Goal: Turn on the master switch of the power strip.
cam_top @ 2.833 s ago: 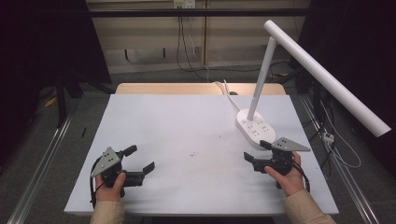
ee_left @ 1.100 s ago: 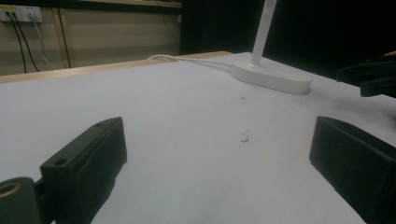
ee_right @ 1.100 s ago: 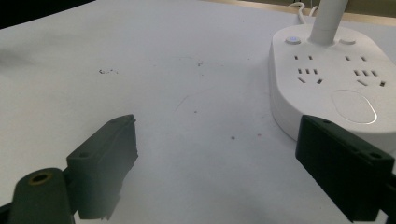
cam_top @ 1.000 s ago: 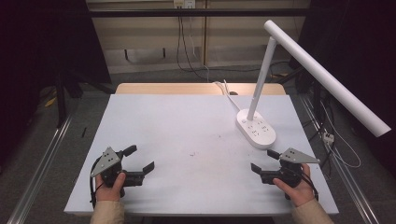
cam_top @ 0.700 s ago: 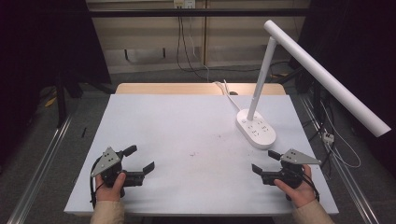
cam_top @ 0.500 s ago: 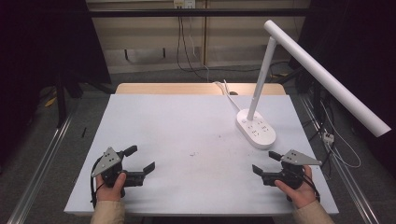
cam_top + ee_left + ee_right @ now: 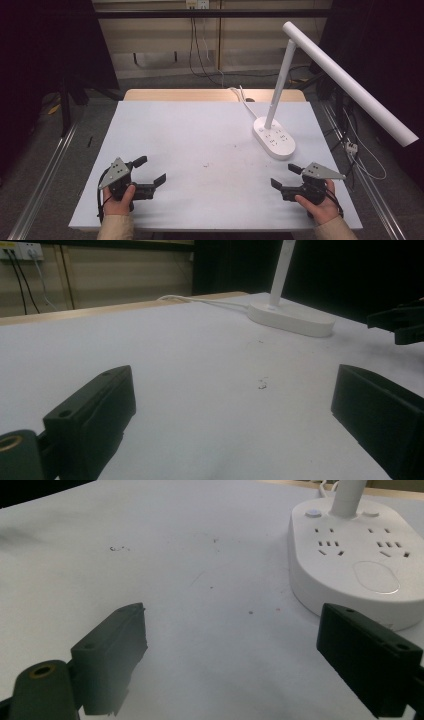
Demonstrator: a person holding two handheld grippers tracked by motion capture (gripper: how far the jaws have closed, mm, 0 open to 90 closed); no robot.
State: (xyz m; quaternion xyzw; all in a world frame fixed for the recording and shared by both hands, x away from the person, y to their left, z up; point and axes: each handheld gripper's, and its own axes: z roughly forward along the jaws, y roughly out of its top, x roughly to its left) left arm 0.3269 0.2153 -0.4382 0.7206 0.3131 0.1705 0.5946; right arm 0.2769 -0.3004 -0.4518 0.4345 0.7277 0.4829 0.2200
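Note:
A white desk lamp stands at the right of the white table; its oval base carries sockets and buttons, and its long head reaches out past the table's right edge. My left gripper rests near the front left corner, open, with nothing between its jaws. My right gripper is held near the front right corner, open and empty, a short way in front of the lamp base. The right gripper also appears far off in the left gripper view.
The lamp's white cable runs off the table's far edge over a wooden strip. A small dark smudge marks the table's middle. Metal rails run along the floor beside the table.
My right gripper has drawn back from the lamp base toward the near right edge of the table, still open. The left gripper has stayed in place.

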